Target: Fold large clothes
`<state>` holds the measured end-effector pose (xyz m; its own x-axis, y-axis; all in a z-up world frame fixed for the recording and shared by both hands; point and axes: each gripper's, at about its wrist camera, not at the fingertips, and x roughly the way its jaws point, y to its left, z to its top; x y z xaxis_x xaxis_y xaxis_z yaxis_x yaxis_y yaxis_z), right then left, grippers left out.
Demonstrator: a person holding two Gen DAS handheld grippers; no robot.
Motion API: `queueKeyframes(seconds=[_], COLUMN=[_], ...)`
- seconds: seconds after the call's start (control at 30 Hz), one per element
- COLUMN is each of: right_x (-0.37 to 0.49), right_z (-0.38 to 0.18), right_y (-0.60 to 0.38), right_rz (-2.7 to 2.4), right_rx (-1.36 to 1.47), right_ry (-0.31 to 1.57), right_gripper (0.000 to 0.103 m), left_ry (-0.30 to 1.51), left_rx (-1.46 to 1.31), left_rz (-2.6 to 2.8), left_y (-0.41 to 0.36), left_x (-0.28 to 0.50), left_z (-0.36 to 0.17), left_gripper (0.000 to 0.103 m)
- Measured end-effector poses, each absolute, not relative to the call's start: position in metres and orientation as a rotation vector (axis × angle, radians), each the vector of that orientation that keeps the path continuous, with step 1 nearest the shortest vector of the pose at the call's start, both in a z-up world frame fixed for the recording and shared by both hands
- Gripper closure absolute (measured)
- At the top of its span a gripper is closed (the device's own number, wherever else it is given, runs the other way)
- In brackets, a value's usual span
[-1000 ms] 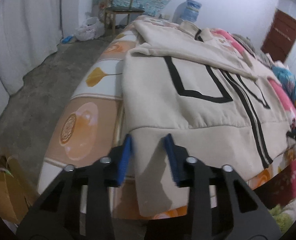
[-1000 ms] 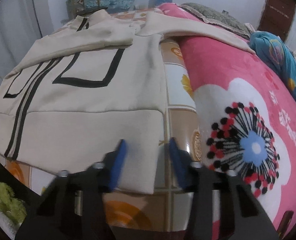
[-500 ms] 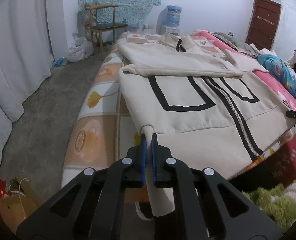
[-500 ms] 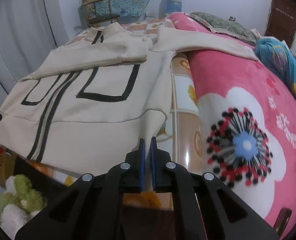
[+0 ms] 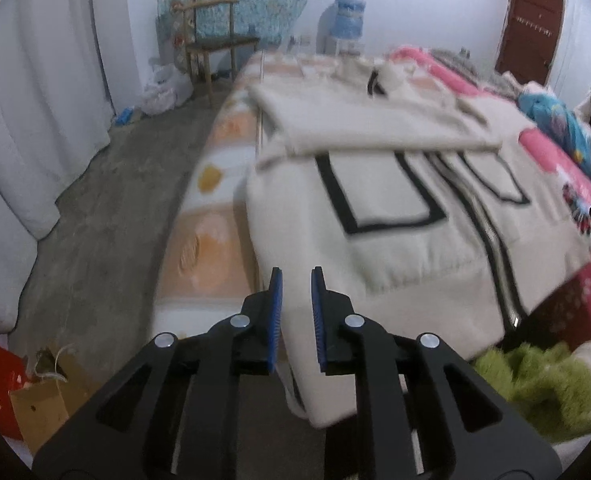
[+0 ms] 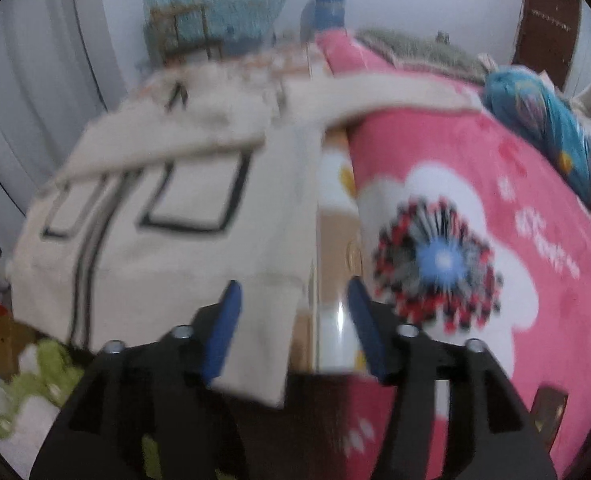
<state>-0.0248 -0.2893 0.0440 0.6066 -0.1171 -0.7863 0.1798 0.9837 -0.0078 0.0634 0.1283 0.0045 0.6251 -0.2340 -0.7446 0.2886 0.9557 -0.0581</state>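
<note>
Jacket (image 5: 395,240) in cream with black outlined panels and a central zip lies spread face-up across the near end of the bed (image 5: 199,248), its hem hanging over the edge and one sleeve folded across the chest. Half a second ago each set of tongs was clamped on a bottom corner of the hem; both have just been opening. The left gripper (image 5: 296,300) now shows a narrow gap between its blue pads, with the left hem corner in that gap but seemingly not pressed. The right gripper (image 6: 293,316) stands much wider, the right hem corner drooping loose between its jaws; blur makes contact hard to judge. Both corners appear released. Judging from this, the pull that straightened the hem towards the bed's edge is over, and a fresh grip is probably needed before any fold. Beside the jacket lies a pink flowered blanket (image 6: 495,208); green fluffy fabric (image 5: 535,384) sits below the bed's edge, and a wooden chair (image 5: 211,44) stands by the far wall.
</note>
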Motion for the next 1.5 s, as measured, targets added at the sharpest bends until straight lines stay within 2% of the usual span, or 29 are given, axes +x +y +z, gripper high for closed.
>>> queueKeyframes(seconds=[0.17,0.3,0.43,0.57,0.7,0.8,0.83,1.17,1.27,1.4,1.5], right_x=[0.039,0.123,0.208,0.263,0.286,0.289,0.287,0.281,0.292,0.301,0.291], right_z=[0.058,0.050,0.020,-0.006,-0.022,-0.027,-0.024,0.036,0.025,-0.021,-0.016], right_y=[-0.290,-0.293,-0.304,-0.320,-0.321,-0.311,-0.307,-0.287,-0.294,-0.302,-0.303], right_rz=[-0.045,0.082,0.031,-0.020,-0.021,-0.031,-0.030,-0.018,-0.047,-0.082,-0.126], right_rx=[0.130,0.224,0.203,0.207,0.155,0.031,-0.018,-0.153,-0.144,-0.153,-0.155], right_ry=[0.855,0.897,0.987,1.042,1.072,1.081,1.071,0.862,0.880,1.028,1.021], right_gripper=[0.036,0.036,0.036,0.050,0.057,0.077,0.097,0.100,0.100,0.100,0.100], left_ry=[0.792,0.800,0.809,0.839,0.875,0.907,0.917,0.898,0.899,0.895,0.895], left_rx=[0.088,0.079,0.074,0.089,0.120,0.125,0.119,0.042,0.036,0.046,0.050], left_rz=[-0.295,-0.300,-0.298,-0.288,-0.284,-0.277,-0.276,-0.266,-0.262,-0.261,-0.263], left_y=[0.099,0.066,0.037,0.023,0.018,0.020,0.022,0.035,0.037,0.038,0.038], left_x=[0.116,0.165,0.219,0.255,0.271,0.274,0.274,0.267,0.266,0.265,0.265], left_z=[0.022,0.020,0.010,-0.006,-0.025,-0.039,-0.043,-0.045,-0.047,-0.047,-0.047], left_gripper=[0.087,0.087,0.087,0.087,0.087,0.087,0.087,0.087,0.087,0.087,0.085])
